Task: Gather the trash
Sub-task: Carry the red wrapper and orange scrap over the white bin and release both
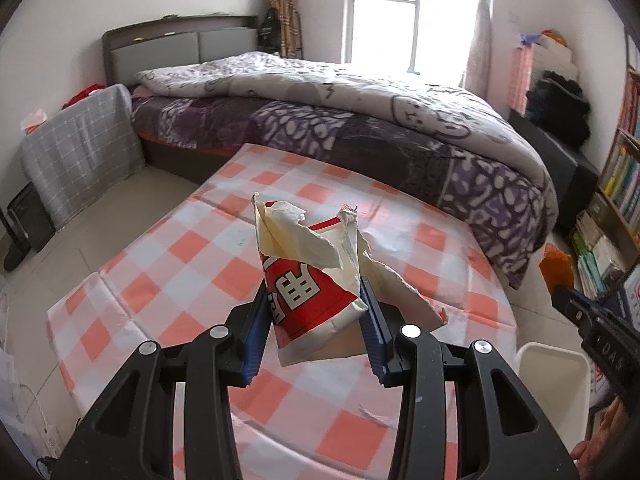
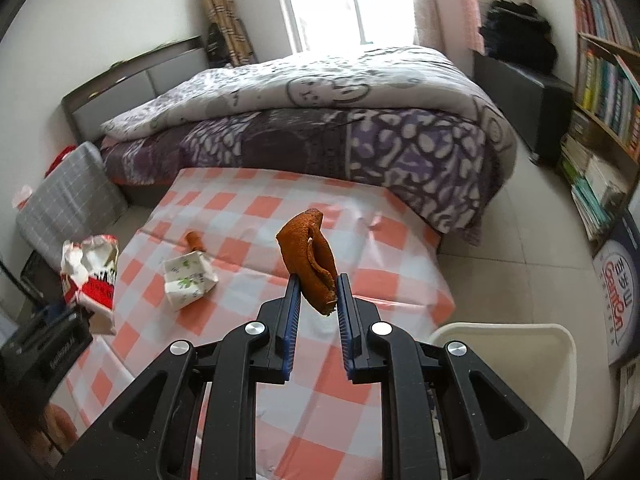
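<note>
Orange peel (image 2: pixel 310 256): we grip it, right hand-held gripper (image 2: pixel 318 300).
Torn packet (image 1: pixel 316 280): clamped, left hand-held gripper (image 1: pixel 316 316).
White bin (image 2: pixel 532 344): right side, nearer our peel.

Torn red-and-white paper packet (image 1: pixel 308 276): crumpled, ragged top edge, white lining showing, bold white characters on red; stood upright, clamped between left gripper (image 1: pixel 318 334) pads, raised above checked cloth. Orange peel (image 2: pixel 310 260): curled, dried, rough skin outward; stood upright, pinched at lower end by right gripper (image 2: pixel 318 308). Small white carton (image 2: pixel 190 282) with green leaf print: crushed, lay on its side on cloth. Brown scrap (image 2: pixel 196 241) lay just behind carton. White bin (image 2: pixel 562 364): open top, beside cloth at lower right.
</note>
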A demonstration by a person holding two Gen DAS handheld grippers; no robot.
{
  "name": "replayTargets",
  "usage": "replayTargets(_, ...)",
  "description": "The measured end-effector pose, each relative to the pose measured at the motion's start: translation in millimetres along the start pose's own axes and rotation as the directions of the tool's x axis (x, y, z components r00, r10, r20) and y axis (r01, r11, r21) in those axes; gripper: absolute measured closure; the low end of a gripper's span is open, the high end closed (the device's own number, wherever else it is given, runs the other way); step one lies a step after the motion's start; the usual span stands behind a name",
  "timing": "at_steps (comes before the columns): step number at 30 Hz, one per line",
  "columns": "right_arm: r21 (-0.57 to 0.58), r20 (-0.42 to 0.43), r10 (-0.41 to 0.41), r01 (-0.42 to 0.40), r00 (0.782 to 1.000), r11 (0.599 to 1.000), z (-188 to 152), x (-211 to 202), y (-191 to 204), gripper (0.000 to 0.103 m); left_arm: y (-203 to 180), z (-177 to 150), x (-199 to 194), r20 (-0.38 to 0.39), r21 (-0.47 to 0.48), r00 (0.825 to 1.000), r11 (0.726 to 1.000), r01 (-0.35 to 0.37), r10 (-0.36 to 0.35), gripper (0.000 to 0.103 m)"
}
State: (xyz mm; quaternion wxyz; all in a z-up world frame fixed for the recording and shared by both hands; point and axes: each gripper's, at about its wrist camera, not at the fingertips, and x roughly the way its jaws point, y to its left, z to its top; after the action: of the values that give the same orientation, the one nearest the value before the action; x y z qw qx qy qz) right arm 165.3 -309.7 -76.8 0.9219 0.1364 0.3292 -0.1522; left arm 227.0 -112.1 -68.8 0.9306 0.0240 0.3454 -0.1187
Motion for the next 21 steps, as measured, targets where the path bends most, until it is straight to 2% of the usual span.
replayTargets(10,0.111,-0.016,-0.077,0.078,0.997,0.991,4.9,-7.5,-52.4,0.086,-37.8,-5.2,0.5,-0.005,0.061,0.999,0.997,0.046,-0.046,0.061)
replayTargets(17,0.227,-0.095,-0.116,0.135,0.989,0.964,-7.2,-9.4,-98.4,0.086,-66.2,-10.0,-0.5,-0.005,0.105,0.997,0.991,0.083,-0.083,0.061)
replayTargets(21,0.244,-0.1,-0.17,0.19,0.98,0.951,-10.0,-16.5,-115.2,0.085,-83.6,-13.6,-3.1,-0.006,0.135,0.994,0.984,0.112,-0.112,0.061)
